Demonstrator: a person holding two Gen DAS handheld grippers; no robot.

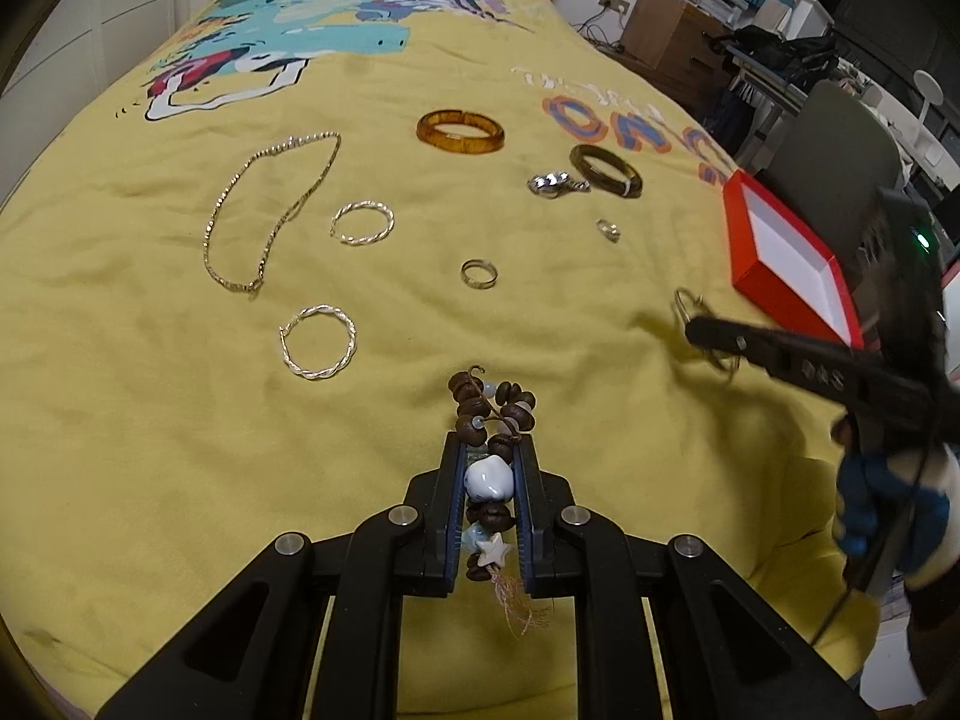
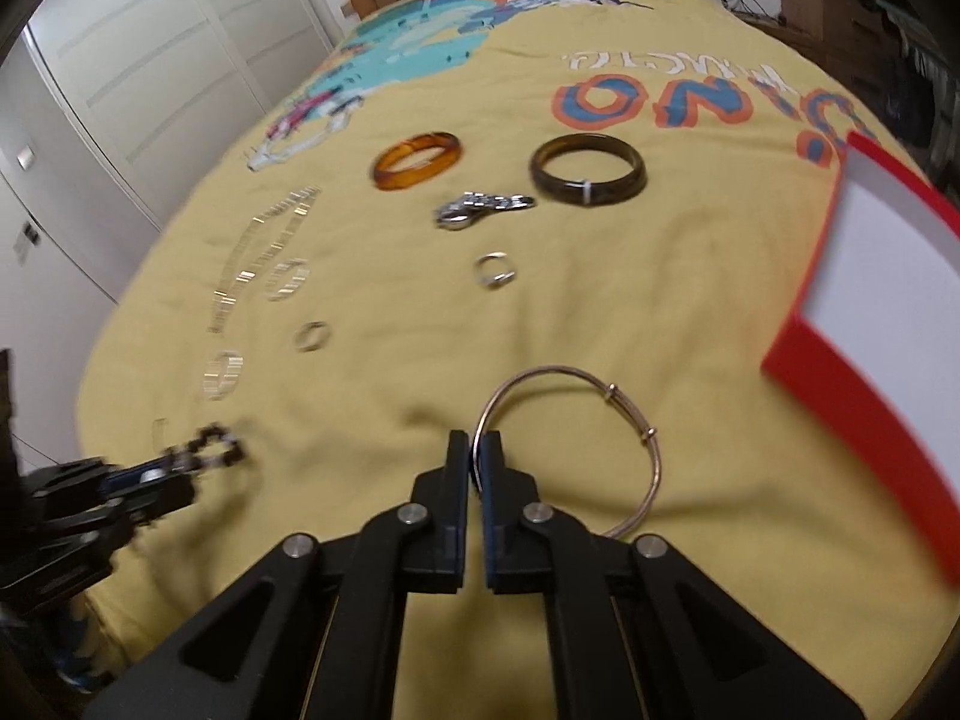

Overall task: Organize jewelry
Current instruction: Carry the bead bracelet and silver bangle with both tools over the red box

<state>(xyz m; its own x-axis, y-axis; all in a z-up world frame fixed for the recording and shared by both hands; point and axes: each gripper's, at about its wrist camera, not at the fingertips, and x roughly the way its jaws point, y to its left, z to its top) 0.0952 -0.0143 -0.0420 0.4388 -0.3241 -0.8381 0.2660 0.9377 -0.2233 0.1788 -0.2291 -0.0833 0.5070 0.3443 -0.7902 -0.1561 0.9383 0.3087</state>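
Observation:
My left gripper (image 1: 491,450) is shut on a beaded bracelet (image 1: 489,480) of brown beads, a white stone and a star, held above the yellow bedspread (image 1: 180,420). My right gripper (image 2: 478,450) is shut on a thin wire bangle (image 2: 600,414), whose loop hangs to the right of the fingers. In the left wrist view the right gripper (image 1: 696,330) reaches in from the right with the bangle (image 1: 684,303). An open red box (image 2: 888,312) with a white inside lies just right of it. The left gripper (image 2: 180,468) shows at the lower left of the right wrist view.
On the bedspread lie an amber bangle (image 1: 461,131), a dark bangle (image 1: 606,170), a silver clasp piece (image 1: 555,183), two small rings (image 1: 479,273) (image 1: 608,230), two twisted silver hoops (image 1: 363,222) (image 1: 318,343) and a chain necklace (image 1: 270,210). Wardrobe left, cluttered furniture right.

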